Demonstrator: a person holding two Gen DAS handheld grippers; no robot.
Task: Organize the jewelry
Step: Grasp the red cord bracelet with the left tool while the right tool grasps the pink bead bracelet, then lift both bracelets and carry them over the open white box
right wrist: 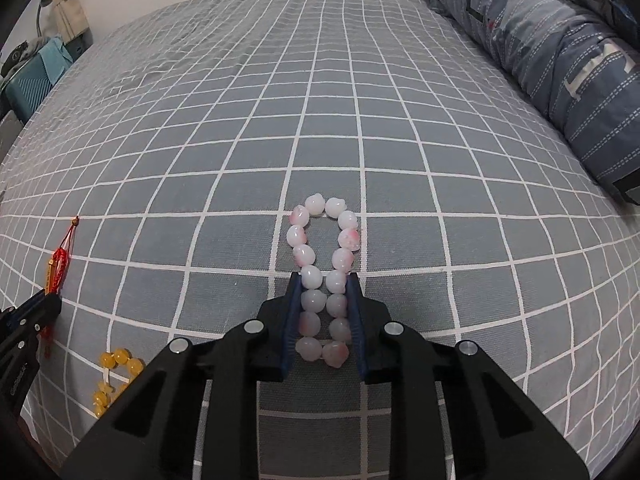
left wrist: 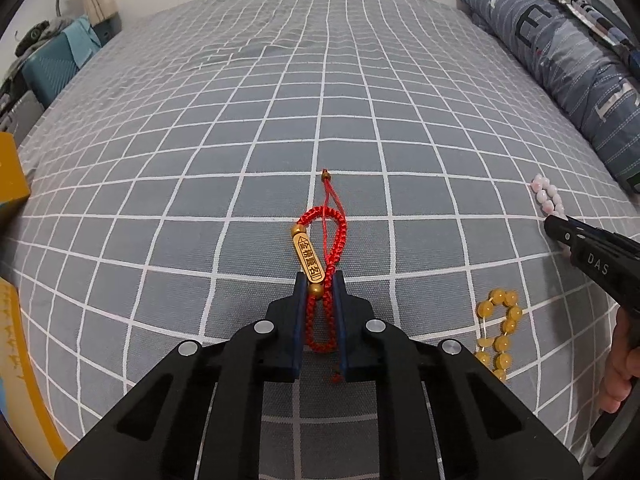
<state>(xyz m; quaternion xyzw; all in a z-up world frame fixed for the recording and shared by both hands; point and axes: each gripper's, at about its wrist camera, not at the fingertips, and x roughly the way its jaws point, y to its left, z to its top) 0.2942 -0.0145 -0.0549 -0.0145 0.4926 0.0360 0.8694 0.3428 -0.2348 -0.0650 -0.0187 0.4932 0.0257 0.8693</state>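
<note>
My left gripper (left wrist: 319,280) is shut on a red braided cord bracelet (left wrist: 320,240) with a gold tag; the loop is squeezed flat between the blue pads on the grid bedsheet. It also shows in the right wrist view (right wrist: 60,260). My right gripper (right wrist: 324,280) is shut on a pink-white bead bracelet (right wrist: 304,256), pressed into a narrow loop between its pads. Those beads also show in the left wrist view (left wrist: 546,196), ahead of the right gripper (left wrist: 554,226). A yellow bead bracelet (left wrist: 498,332) lies loose between the two grippers, also in the right wrist view (right wrist: 116,364).
The grey-blue grid bedsheet (left wrist: 280,120) covers the bed. A rolled blue quilt (left wrist: 560,60) lies along the right side. A yellow box (left wrist: 12,176) sits at the left edge. A teal case (left wrist: 48,68) stands beyond the bed's far left.
</note>
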